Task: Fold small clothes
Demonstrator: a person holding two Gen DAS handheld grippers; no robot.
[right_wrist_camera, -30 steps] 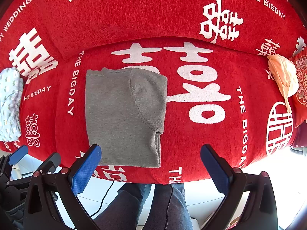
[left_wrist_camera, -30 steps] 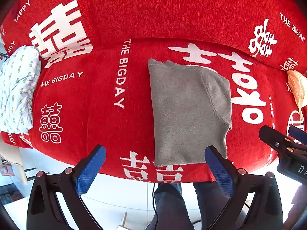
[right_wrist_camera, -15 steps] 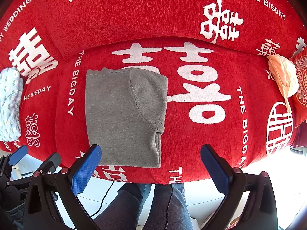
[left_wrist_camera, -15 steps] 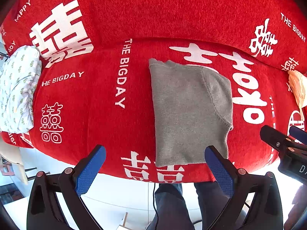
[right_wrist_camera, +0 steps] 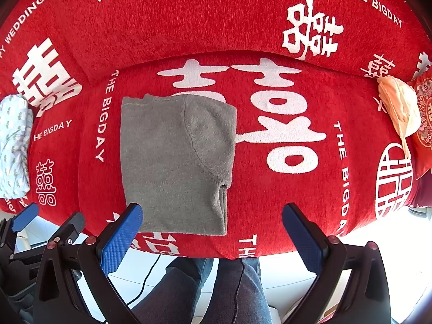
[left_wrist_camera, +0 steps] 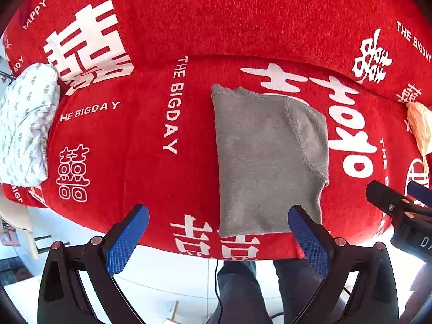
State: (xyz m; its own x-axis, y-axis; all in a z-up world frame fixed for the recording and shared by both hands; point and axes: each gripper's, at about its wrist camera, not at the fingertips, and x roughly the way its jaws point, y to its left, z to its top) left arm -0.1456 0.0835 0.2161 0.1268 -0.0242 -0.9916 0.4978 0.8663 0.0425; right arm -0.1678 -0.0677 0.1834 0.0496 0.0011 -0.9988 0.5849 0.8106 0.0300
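A grey fleece garment [left_wrist_camera: 267,162] lies folded into a tall rectangle on the red sofa seat [left_wrist_camera: 151,167], its near hem close to the seat's front edge. It also shows in the right wrist view [right_wrist_camera: 175,162]. My left gripper [left_wrist_camera: 218,232] is open and empty, held in front of the seat edge, just short of the garment's near hem. My right gripper [right_wrist_camera: 212,232] is open and empty, level with the garment's near right corner. Neither gripper touches the cloth.
A white patterned garment [left_wrist_camera: 24,135] lies folded at the seat's left end. A peach garment [right_wrist_camera: 399,108] lies at the right end beside a red cushion [right_wrist_camera: 425,124]. The sofa backrest [left_wrist_camera: 216,13] rises behind. The person's legs [right_wrist_camera: 216,291] stand below the seat edge.
Almost nothing has changed. The left wrist view has drifted very slightly, so the grey garment sits a touch further right in it. Both grippers stay open.
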